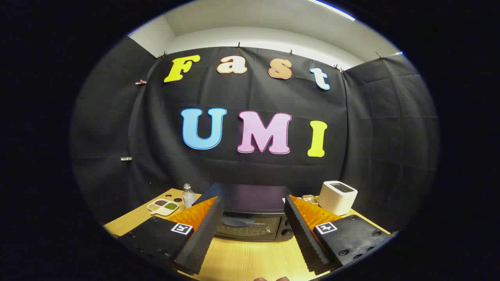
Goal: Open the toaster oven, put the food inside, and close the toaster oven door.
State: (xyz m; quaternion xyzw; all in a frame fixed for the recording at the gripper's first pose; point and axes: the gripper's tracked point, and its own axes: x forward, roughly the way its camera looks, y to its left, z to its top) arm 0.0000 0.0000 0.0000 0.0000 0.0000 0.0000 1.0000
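Ahead, fingers (254, 210) spread — toaster oven (250, 218) shut.

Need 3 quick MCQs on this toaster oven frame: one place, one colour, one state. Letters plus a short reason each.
1. Where does the toaster oven stand relative to the gripper?
A. just ahead, between the spread fingers
B. beside the bottle
C. on top of the white toaster

2. What colour is the pop-up toaster?
A. red
B. white
C. blue

3. What state are the jaws in?
A. shut on the oven handle
B. shut on the bottle
C. open, holding nothing

Answers:
1 A: the oven's dark front shows in the gap between the fingers.
2 B: its casing is white, beyond the right finger.
3 C: a wide gap shows the table and oven, with nothing touched.
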